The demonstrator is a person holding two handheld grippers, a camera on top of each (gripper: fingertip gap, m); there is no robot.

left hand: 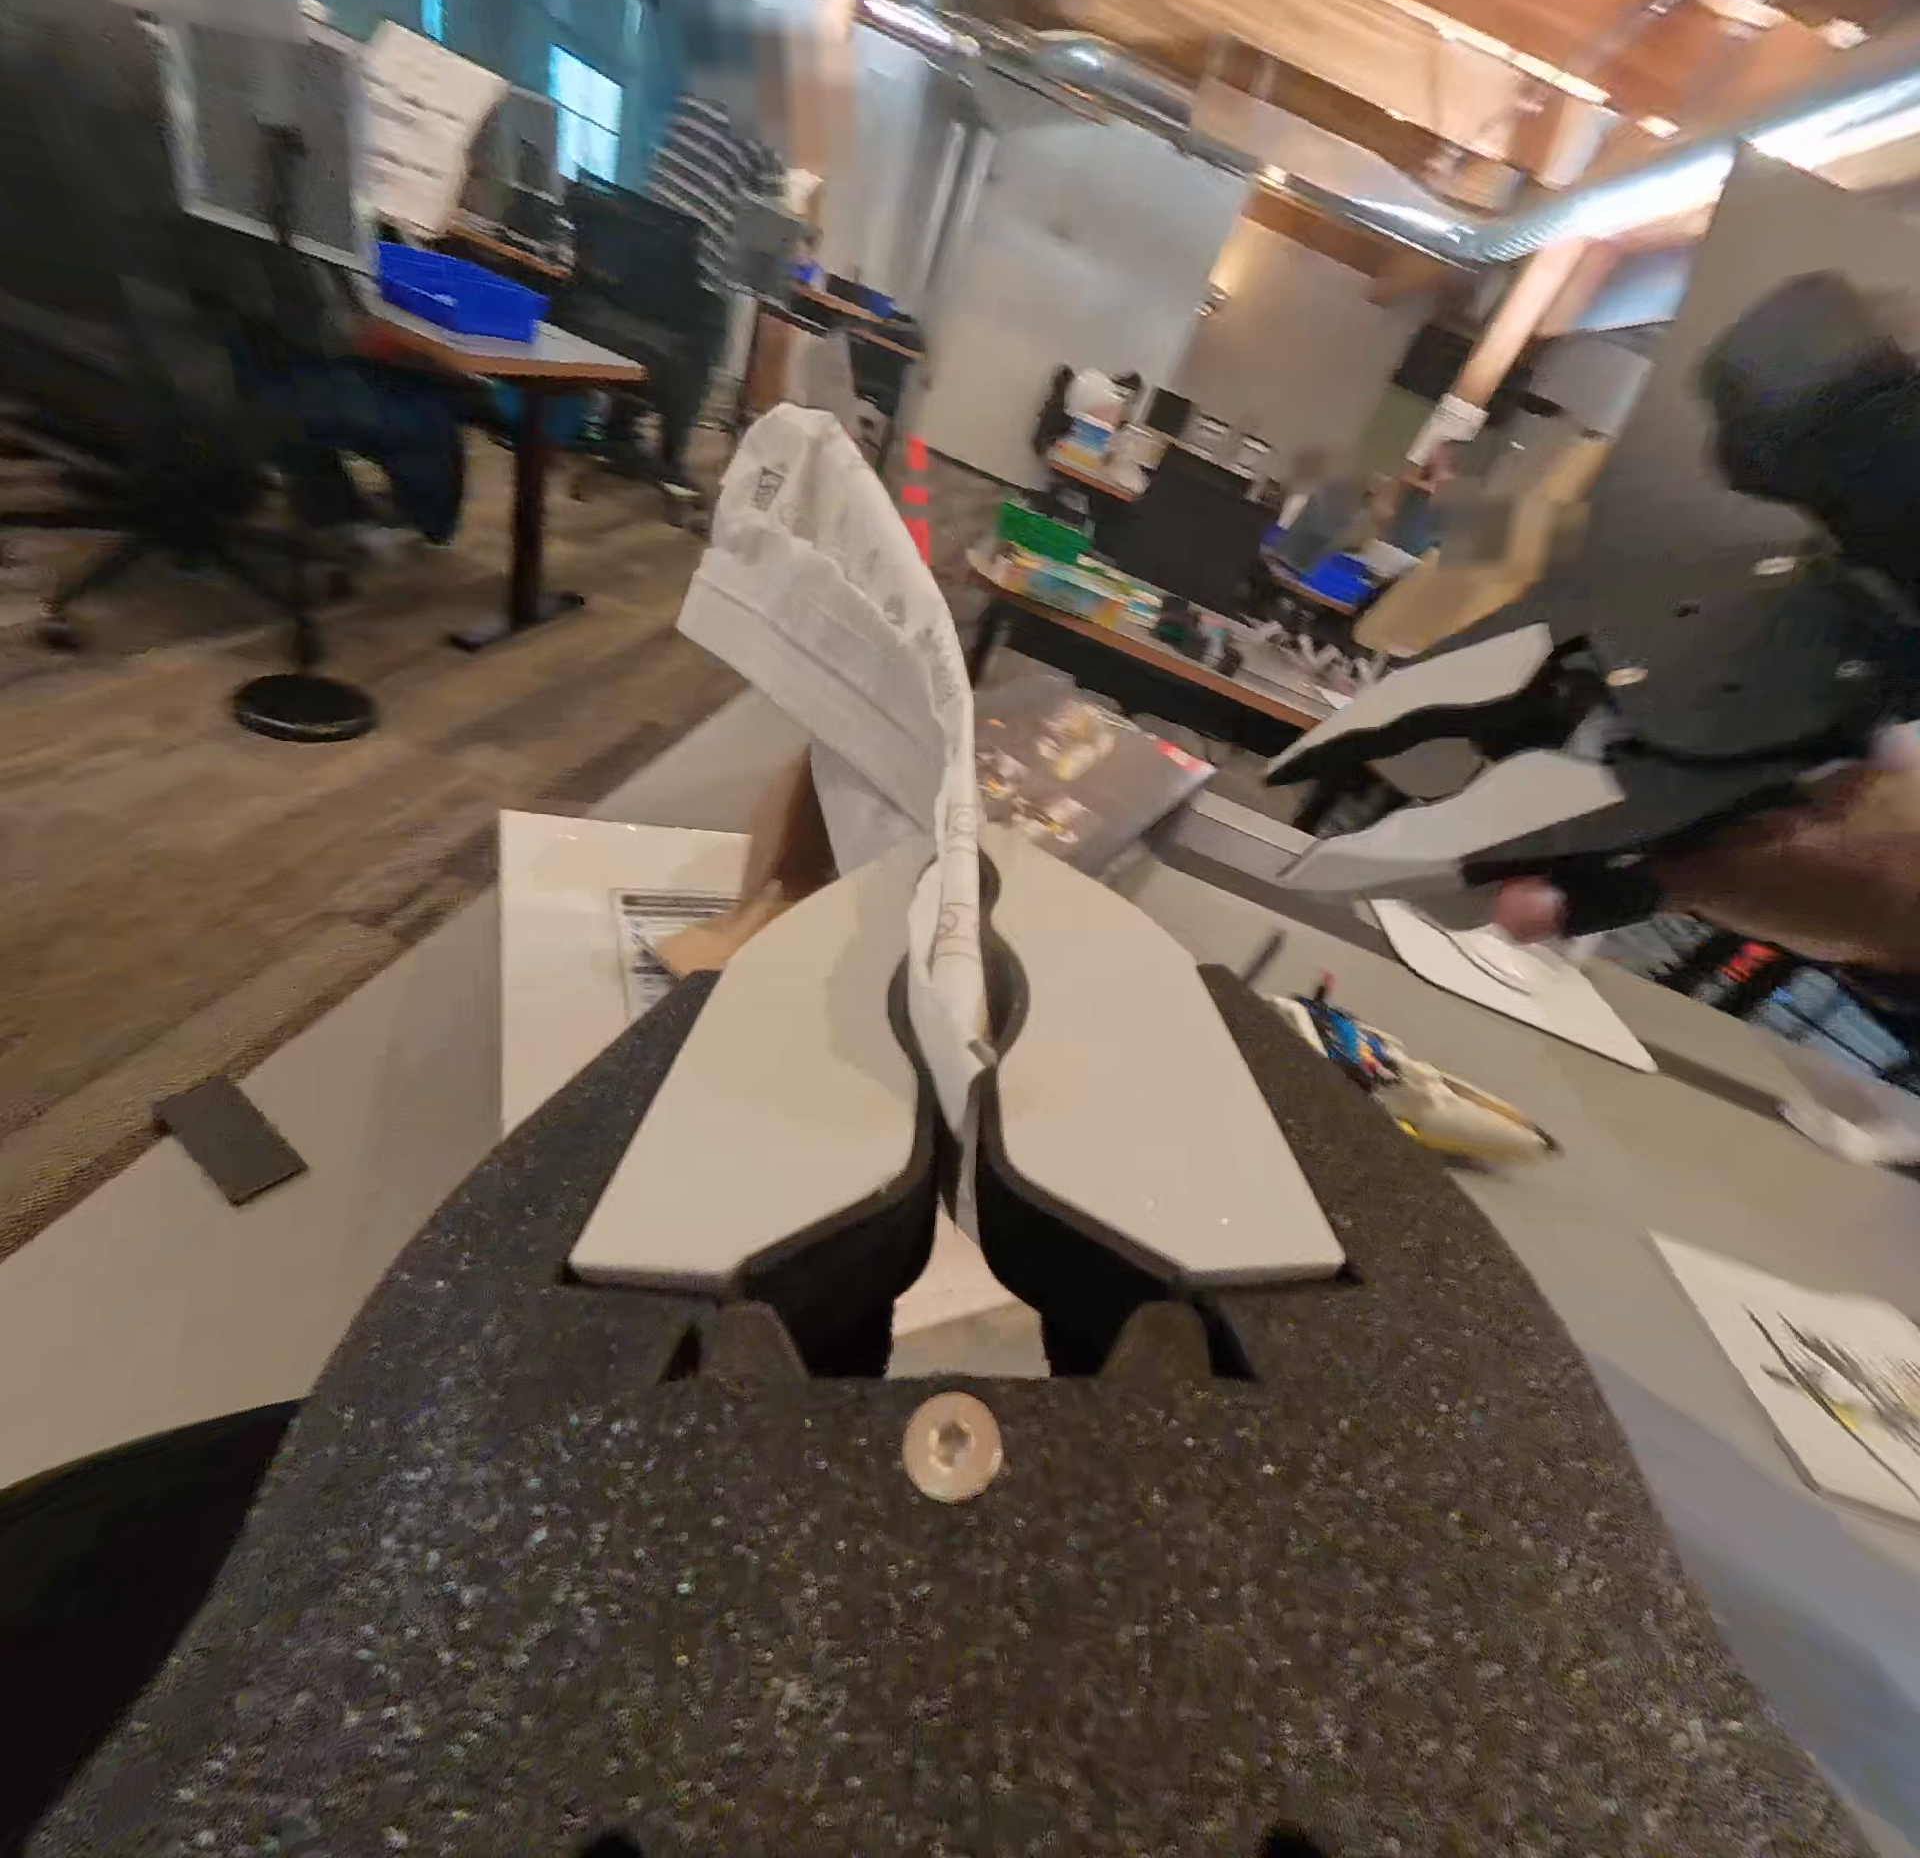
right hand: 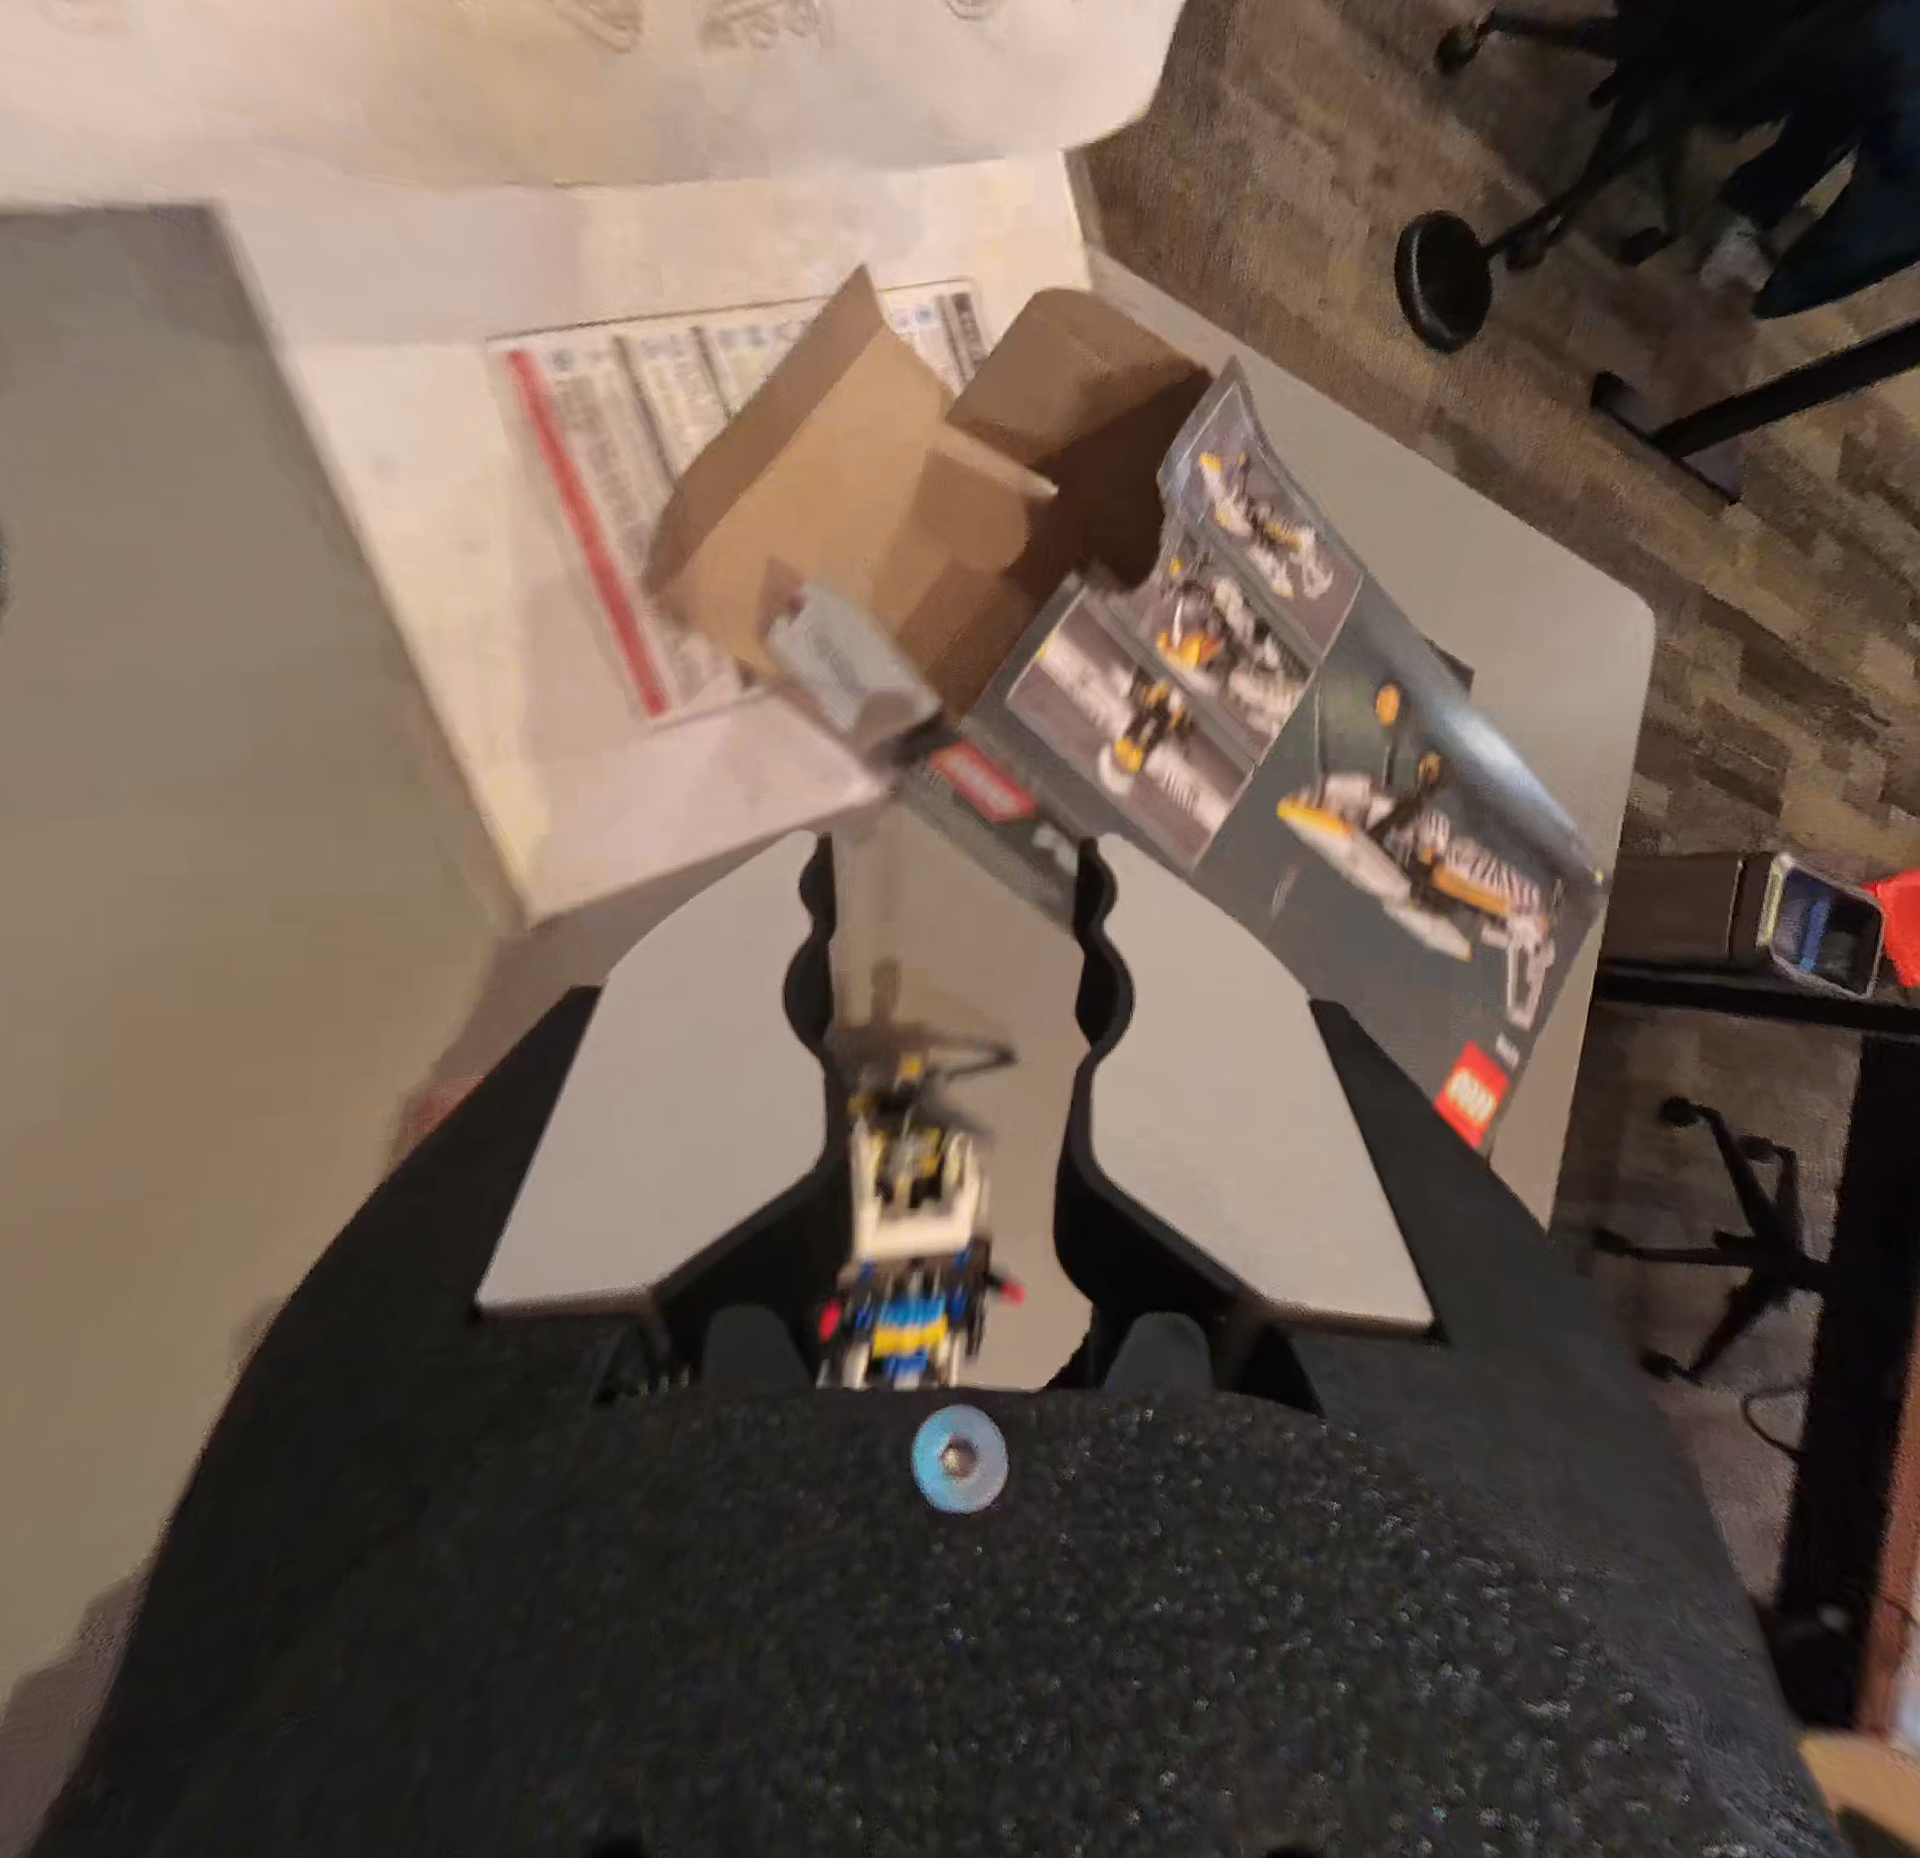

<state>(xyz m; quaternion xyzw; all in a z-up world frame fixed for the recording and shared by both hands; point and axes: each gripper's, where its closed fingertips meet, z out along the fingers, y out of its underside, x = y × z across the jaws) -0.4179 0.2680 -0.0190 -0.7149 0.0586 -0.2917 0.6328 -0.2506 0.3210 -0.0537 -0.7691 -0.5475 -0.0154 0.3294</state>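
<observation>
L gripper (left hand: 951,909) is pinching a crumpled white paper bag (left hand: 831,624) that's sticking up past its tips, while R gripper (right hand: 951,873) is hovering w/ fingers spread, nothing between them, above a brick-built model (right hand: 909,1237), opened toy box (right hand: 1195,665) just ahead.

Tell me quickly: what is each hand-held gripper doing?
Left hand-held gripper: shut on a white paper bag.
Right hand-held gripper: open, holding nothing.

Left gripper (left hand: 961,909) and right gripper (right hand: 951,873): pale grey fingers, black speckled bodies, one central screw each.
</observation>
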